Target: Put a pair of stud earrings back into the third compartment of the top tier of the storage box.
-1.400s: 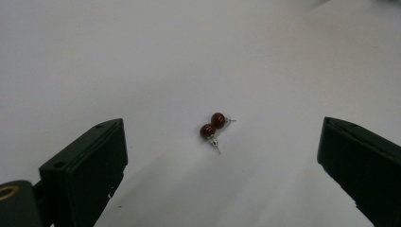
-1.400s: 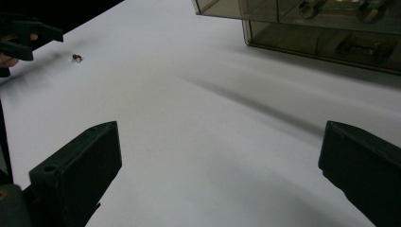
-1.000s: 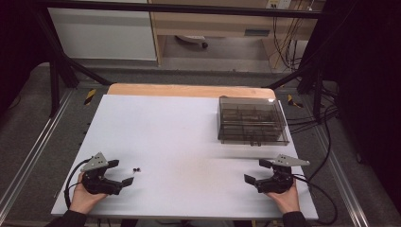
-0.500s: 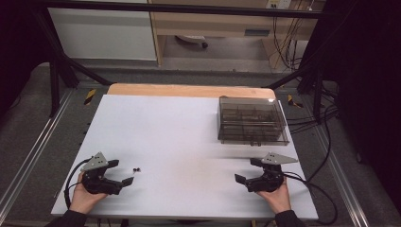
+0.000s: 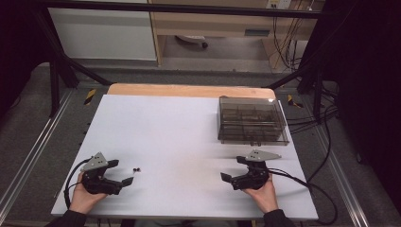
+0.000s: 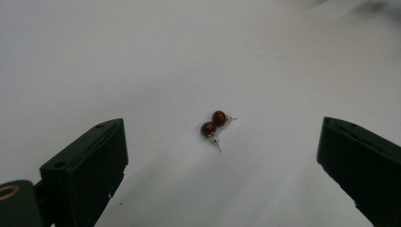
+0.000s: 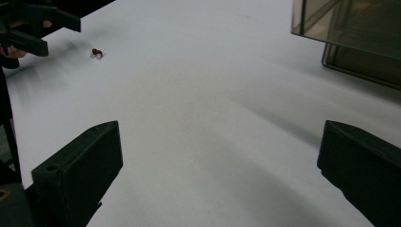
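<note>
Two small dark-red stud earrings [image 6: 213,125] with silver posts lie touching each other on the white table top [image 5: 189,137]; they are a tiny dark spot [image 5: 137,169] in the high view and lie far off [image 7: 97,53] in the right gripper view. My left gripper [image 5: 120,172] rests at the table's front left, open, its jaws wide apart with the earrings a short way ahead of them. My right gripper [image 5: 232,169] is open at the front right, holding nothing. The left gripper [image 7: 33,28] also appears in the right gripper view.
A smoky transparent compartment box [image 5: 251,120] with its lid shut stands at the back right, just beyond the right gripper; its corner [image 7: 350,33] fills the upper right of the right gripper view. A wooden strip [image 5: 189,90] edges the table's far side. Cables trail off both grippers.
My right gripper has moved left and a little forward over the table, toward the middle. The left gripper and the earrings have stayed where they were.
</note>
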The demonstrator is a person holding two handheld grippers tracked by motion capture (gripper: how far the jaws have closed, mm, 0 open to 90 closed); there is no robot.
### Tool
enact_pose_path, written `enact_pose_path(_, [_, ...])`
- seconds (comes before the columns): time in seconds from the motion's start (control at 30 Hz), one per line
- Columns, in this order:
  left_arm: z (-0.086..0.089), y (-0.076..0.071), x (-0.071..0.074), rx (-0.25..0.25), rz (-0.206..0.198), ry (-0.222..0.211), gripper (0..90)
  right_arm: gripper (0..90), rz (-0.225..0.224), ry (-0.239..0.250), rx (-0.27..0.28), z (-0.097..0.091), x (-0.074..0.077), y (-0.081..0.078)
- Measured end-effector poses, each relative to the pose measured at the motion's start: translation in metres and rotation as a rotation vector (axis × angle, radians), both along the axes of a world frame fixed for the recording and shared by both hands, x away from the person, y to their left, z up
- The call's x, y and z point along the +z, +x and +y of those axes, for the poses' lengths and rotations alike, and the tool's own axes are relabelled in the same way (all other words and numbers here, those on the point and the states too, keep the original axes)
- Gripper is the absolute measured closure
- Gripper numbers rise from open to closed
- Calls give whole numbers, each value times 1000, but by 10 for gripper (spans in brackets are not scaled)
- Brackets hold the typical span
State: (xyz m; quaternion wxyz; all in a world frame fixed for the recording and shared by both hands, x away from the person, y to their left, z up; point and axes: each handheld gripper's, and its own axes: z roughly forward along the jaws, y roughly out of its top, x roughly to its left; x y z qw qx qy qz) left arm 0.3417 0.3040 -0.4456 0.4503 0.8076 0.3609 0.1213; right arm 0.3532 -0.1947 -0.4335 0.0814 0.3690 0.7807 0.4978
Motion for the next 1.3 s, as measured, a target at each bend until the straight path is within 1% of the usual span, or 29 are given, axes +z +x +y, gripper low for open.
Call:
enact_pose_path(0.07, [0, 0, 0, -1, 0, 1, 28, 15, -3, -12, 10, 6, 0, 1])
enact_pose_path(0.13, [0, 0, 0, -2, 1, 1, 28, 16, 7, -9, 18, 14, 0, 3])
enact_pose_path(0.17, [0, 0, 0, -1, 0, 2, 28, 16, 7, -9, 18, 14, 0, 3])
enact_pose_path(0.2, [0, 0, 0, -1, 1, 2, 28, 18, 0, -19, 24, 20, 1, 4])
enact_pose_path(0.27, [0, 0, -1, 1, 2, 1, 28, 18, 1, -13, 28, 23, 1, 4])
enact_pose_path(0.33, [1, 0, -1, 1, 1, 1, 28, 18, 0, -24, 47, 34, 3, 6])
enact_pose_path(0.37, [1, 0, 0, 2, 0, 2, 28, 18, 3, -20, 54, 37, 3, 7])
enact_pose_path(0.4, [1, 0, 0, 3, 0, 2, 28, 18, 3, -20, 54, 37, 3, 7])
enact_pose_path(0.43, [1, 0, 0, 3, 1, 1, 28, 21, 1, -27, 66, 46, 4, 8])
enact_pose_path(0.5, [0, 0, 0, 2, 1, 5, 28, 21, 1, -34, 83, 55, 4, 9])
enact_pose_path(0.53, [0, 0, 0, 3, 0, 6, 28, 21, 1, -34, 83, 55, 4, 9])
enact_pose_path(0.57, [0, 0, 0, 3, -1, 6, 28, 21, -1, -42, 97, 66, 5, 11])
enact_pose_path(0.6, [0, 0, 0, 3, -1, 8, 28, 21, -1, -42, 97, 66, 5, 11])
enact_pose_path(0.67, [0, -1, 0, 3, -1, 7, 28, 23, 2, -42, 108, 76, 6, 12])
enact_pose_path(0.7, [0, -1, 0, 2, -2, 9, 28, 25, -1, -48, 116, 86, 7, 14])
enact_pose_path(0.73, [0, -1, 0, 2, -2, 9, 28, 25, -1, -48, 116, 86, 7, 14])
enact_pose_path(0.77, [0, -1, 0, 1, -1, 9, 28, 24, 0, -51, 121, 90, 7, 15])
enact_pose_path(0.8, [-1, -1, -1, 0, -1, 12, 28, 28, -1, -55, 124, 99, 8, 16])
enact_pose_path(0.83, [-1, -1, -1, 0, -1, 14, 28, 28, 0, -54, 128, 103, 8, 17])
enact_pose_path(0.87, [-1, -1, -1, -1, 0, 16, 28, 28, 0, -54, 128, 103, 8, 17])
enact_pose_path(0.93, [-1, 0, -1, -2, 0, 18, 28, 31, -6, -64, 133, 112, 9, 20])
enact_pose_path(1.03, [-1, -1, -1, -1, -1, 19, 28, 34, -6, -58, 137, 125, 12, 25])
enact_pose_path(1.1, [0, -1, -1, 1, -1, 20, 28, 37, -5, -62, 138, 135, 13, 29])
enact_pose_path(1.13, [0, -1, -1, 0, -1, 20, 28, 38, -5, -64, 148, 145, 14, 32])
enact_pose_path(1.17, [0, -1, -1, 1, -1, 21, 28, 39, -8, -66, 152, 150, 14, 34])
enact_pose_path(1.2, [0, -1, -1, 0, 0, 22, 28, 39, -8, -66, 152, 150, 14, 34])
enact_pose_path(1.23, [0, -1, -1, 0, -1, 22, 28, 40, -5, -77, 164, 160, 14, 37])
enact_pose_path(1.27, [0, -1, -1, 0, -1, 23, 28, 40, -5, -77, 164, 160, 14, 37])
enact_pose_path(1.3, [0, -1, -1, 0, -1, 23, 28, 41, -5, -78, 167, 165, 14, 39])
